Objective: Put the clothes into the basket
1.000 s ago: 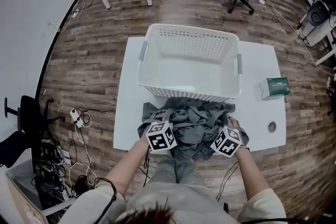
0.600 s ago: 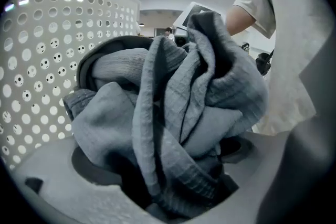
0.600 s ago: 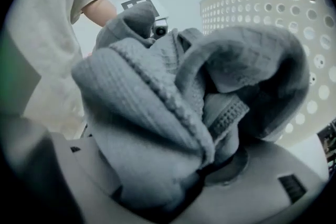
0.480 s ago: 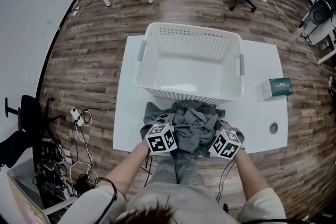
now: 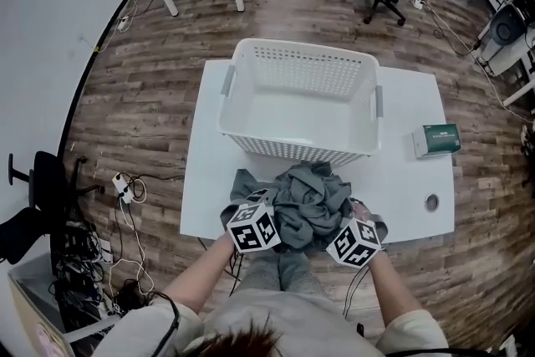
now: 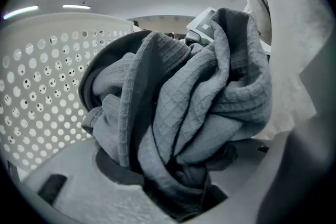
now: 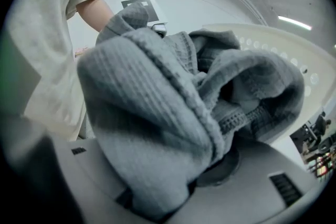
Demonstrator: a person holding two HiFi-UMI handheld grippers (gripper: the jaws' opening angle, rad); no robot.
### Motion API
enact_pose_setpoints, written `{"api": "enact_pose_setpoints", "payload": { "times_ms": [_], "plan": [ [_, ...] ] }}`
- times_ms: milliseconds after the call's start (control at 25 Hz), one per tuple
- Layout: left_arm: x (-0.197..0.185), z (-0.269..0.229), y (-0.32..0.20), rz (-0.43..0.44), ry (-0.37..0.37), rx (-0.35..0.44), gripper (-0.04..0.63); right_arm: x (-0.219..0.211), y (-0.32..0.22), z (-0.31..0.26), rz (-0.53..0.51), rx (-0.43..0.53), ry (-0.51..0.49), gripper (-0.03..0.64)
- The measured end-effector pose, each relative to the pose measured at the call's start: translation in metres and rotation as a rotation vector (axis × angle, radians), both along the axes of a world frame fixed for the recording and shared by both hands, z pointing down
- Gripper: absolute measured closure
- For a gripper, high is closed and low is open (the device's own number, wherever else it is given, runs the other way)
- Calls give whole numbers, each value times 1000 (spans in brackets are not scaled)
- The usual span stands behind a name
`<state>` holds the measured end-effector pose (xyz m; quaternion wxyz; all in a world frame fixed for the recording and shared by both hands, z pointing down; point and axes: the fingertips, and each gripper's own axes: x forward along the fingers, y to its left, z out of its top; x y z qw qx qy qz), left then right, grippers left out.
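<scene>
A second ago the grey clothes (image 5: 311, 198) lay spread flat below the white basket (image 5: 292, 150), with both grippers wide open at their edges. Now they are bunched into a tall bundle in the lower centre of the head view. The left gripper (image 5: 266, 213) and the right gripper (image 5: 344, 223) have just been closing, and each is about half shut, its jaws clamped on a thick fold of fabric. The bundle sits between the two grippers at the near edge of the white table (image 5: 201, 196), just outside the basket's near wall.
</scene>
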<state>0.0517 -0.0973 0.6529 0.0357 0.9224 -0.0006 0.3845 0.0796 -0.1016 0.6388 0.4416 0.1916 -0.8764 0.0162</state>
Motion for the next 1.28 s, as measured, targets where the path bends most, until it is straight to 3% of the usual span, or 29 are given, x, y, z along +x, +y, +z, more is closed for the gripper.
{"api": "enact_pose_setpoints", "payload": {
  "times_ms": [320,680,960,1280],
  "plan": [
    [-1,-64,-9,-1,-23,75,280,-2,-8,-65,-28,101,27,356],
    [6,-160,-36,1,-39,246,279,4,-34,-160,-38,279,47,356],
    [11,-244,-66,-23,0,405,279,10,-63,-245,-42,449,81,356],
    [18,-290,-127,-56,23,502,279,18,-122,-291,-16,556,105,356]
  ]
}}
